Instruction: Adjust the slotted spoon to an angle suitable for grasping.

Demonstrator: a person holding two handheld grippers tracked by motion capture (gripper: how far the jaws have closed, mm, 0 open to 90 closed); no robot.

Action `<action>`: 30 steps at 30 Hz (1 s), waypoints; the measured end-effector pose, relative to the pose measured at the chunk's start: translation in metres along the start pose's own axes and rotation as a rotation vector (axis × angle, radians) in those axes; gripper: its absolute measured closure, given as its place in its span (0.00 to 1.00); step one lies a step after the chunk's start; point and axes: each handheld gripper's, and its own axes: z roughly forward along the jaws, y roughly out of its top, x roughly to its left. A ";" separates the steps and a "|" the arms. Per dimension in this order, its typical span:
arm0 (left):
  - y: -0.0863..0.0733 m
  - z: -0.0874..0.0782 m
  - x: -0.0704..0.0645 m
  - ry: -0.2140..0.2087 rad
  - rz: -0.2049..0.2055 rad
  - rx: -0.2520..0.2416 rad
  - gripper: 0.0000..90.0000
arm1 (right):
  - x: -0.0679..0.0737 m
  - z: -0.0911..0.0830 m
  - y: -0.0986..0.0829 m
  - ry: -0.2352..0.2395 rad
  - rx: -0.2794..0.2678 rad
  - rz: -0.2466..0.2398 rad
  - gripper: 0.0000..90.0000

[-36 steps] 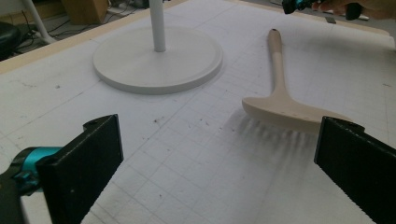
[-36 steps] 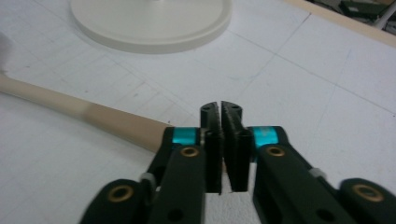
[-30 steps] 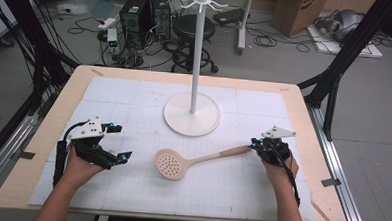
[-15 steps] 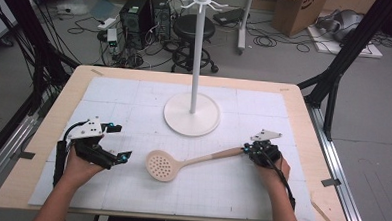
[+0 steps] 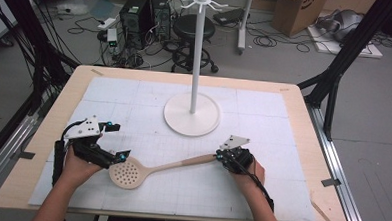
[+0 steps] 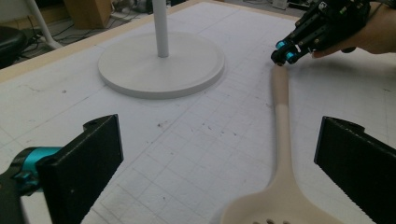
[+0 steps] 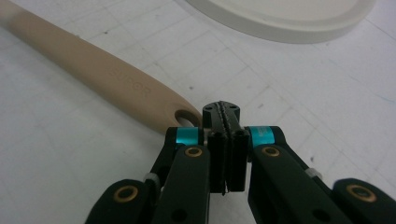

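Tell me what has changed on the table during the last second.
The slotted spoon slid left toward the left gripper, pushed at its handle end by the shut right gripper, which moved left too. The left gripper stayed open and in place; the white stand did not move.

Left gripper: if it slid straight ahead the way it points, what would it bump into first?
Probably the spoon: its bowl lies just ahead between the left gripper's open fingers. Depth is hard to judge, though.
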 end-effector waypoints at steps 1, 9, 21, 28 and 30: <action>0.000 0.000 0.000 0.002 0.000 0.000 0.02 | 0.001 0.000 0.000 -0.004 0.000 0.004 1.00; 0.000 0.000 0.000 0.004 0.001 0.002 0.02 | -0.015 -0.024 -0.005 0.016 -0.158 0.113 0.72; 0.002 0.002 -0.003 0.000 0.010 0.004 0.02 | -0.036 -0.083 -0.023 0.019 -0.363 0.200 0.46; 0.004 0.003 -0.006 -0.004 0.018 0.002 0.02 | -0.036 -0.092 -0.021 0.044 -0.390 0.180 0.40; 0.005 0.003 -0.007 -0.007 0.023 0.003 0.02 | -0.037 -0.094 -0.022 0.055 -0.406 0.172 0.38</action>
